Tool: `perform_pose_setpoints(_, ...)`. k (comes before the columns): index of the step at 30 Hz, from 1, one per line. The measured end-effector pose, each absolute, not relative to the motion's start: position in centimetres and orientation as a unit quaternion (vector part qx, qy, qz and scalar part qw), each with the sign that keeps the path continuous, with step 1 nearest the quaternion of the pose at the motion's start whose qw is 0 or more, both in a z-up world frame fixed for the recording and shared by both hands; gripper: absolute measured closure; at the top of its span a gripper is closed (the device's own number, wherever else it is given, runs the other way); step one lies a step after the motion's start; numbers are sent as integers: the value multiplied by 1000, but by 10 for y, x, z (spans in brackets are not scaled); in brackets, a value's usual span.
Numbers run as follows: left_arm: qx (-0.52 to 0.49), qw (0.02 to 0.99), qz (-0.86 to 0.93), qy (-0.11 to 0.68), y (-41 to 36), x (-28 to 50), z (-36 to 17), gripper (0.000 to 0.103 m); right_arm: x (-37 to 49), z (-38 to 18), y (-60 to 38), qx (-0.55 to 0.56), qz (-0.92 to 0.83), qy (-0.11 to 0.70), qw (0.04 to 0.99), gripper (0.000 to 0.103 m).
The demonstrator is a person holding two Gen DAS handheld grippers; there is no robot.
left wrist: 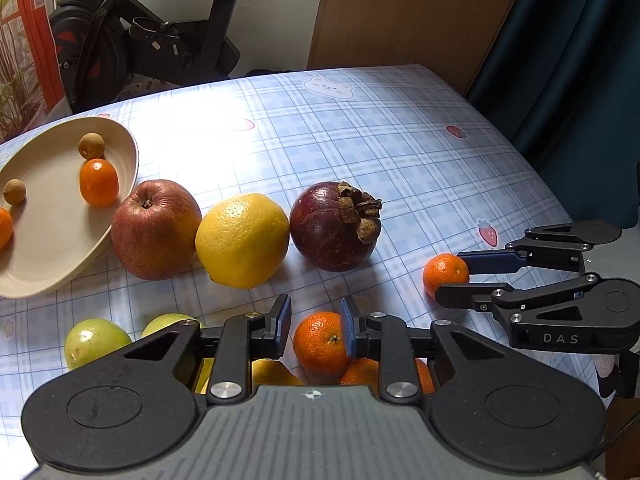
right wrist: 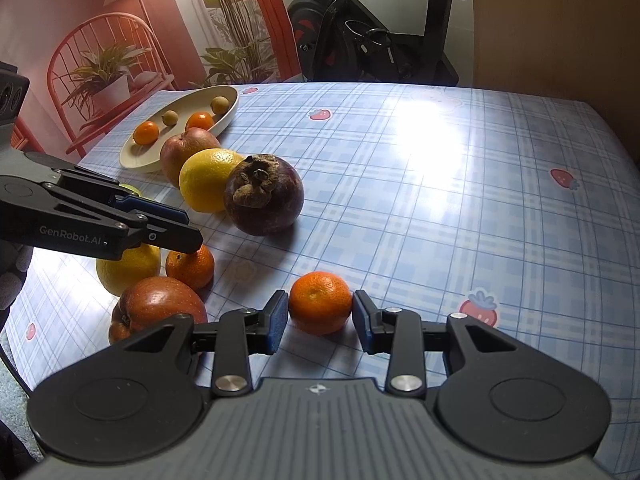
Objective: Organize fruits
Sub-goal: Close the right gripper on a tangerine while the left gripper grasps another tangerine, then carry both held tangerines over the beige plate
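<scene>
4 small fruits point(left wrist: 98, 182) already in plate point(left wrist: 48, 264) at 10 o'clock. Row of 3 large fruits point(left wrist: 242, 240) beside it. Left gripper point(left wrist: 316, 326) clamped on mandarin point(left wrist: 320, 340); right gripper point(right wrist: 320, 314) pinched lone mandarin point(right wrist: 320, 302) at 3 o'clock. Near cluster point(right wrist: 156, 304) unsorted.

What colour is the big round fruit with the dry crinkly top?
Dark purple-red. The mangosteen with its brown dried cap shows best in the right wrist view.

plate point(left wrist: 120, 216) left | apple point(left wrist: 156, 230), lemon point(left wrist: 242, 240), mangosteen point(left wrist: 334, 228) in a row rightward
</scene>
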State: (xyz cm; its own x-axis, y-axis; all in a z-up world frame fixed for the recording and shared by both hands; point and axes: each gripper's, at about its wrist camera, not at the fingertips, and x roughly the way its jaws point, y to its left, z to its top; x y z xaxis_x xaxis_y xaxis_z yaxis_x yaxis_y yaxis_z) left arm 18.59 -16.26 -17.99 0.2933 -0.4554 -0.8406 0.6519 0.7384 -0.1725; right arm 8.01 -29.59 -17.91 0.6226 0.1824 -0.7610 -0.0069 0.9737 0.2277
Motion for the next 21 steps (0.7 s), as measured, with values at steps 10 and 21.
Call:
perform_pose_setpoints(10, 116, 777, -343, 515, -175, 191, -187, 66, 80, -180, -295, 103, 53, 430, 895, 65)
perform_pose_setpoints(21, 103, 778, -341, 518, -172, 192, -193, 64, 78, -180, -296, 106, 52, 430, 895, 65)
